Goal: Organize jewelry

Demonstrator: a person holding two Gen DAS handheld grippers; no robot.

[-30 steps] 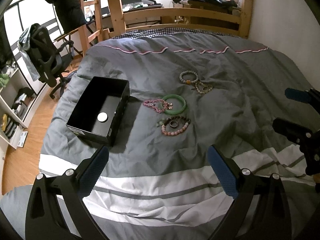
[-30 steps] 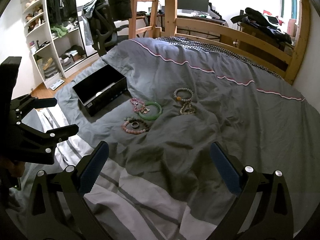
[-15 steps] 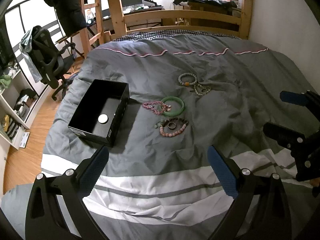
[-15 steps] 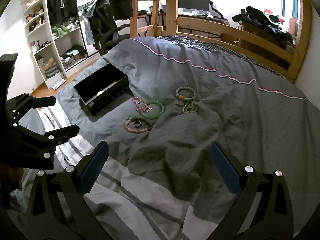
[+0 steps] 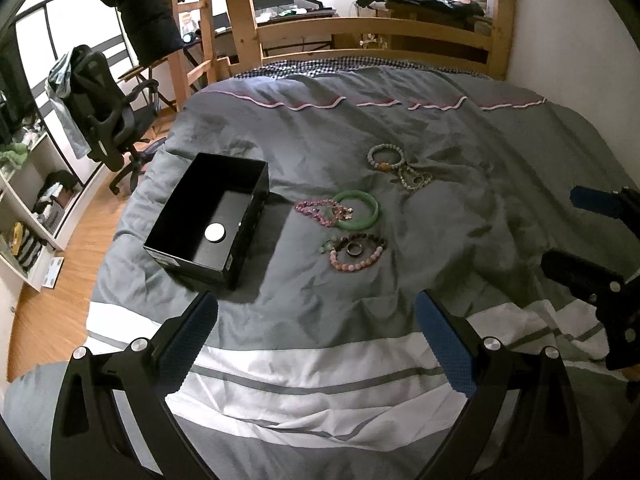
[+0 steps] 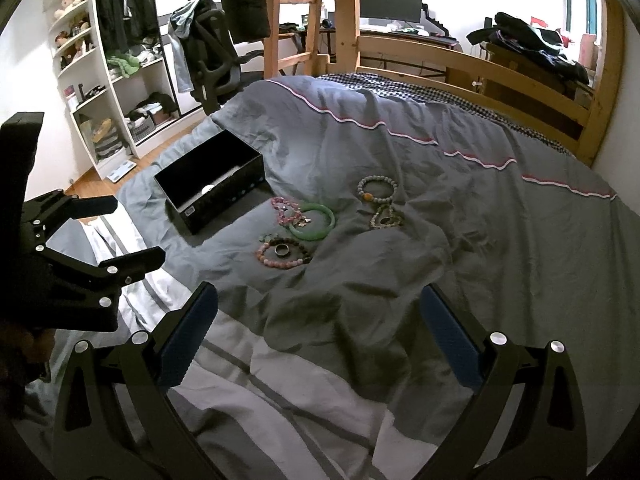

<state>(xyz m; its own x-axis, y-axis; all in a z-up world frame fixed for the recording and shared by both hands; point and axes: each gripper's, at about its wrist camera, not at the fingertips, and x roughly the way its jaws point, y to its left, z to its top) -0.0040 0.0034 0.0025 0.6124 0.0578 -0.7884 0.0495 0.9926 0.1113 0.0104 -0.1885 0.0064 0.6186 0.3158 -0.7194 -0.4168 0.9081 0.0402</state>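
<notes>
Several pieces of jewelry lie on a grey duvet: a green bangle (image 5: 358, 210) (image 6: 313, 221), a pink bead bracelet (image 5: 318, 209) beside it, a pink-and-dark bead bracelet with a ring inside (image 5: 355, 252) (image 6: 283, 253), and further back a pale bead bracelet (image 5: 385, 156) (image 6: 377, 188) with a chain piece (image 5: 416, 179). An open black box (image 5: 208, 220) (image 6: 212, 196) holding a white disc sits left of them. My left gripper (image 5: 316, 344) is open, empty, well short of the jewelry. My right gripper (image 6: 318, 336) is also open and empty.
The wooden bed frame (image 5: 376, 36) stands behind the duvet, and an office chair (image 5: 104, 112) and white shelves (image 6: 100, 92) are at the left over a wood floor. A white-striped fold of duvet (image 5: 304, 364) lies under both grippers.
Both grippers have shifted slightly; the box and jewelry sit a little lower and nearer in the views. Nothing on the bed has moved, and both jaws stay wide apart.
</notes>
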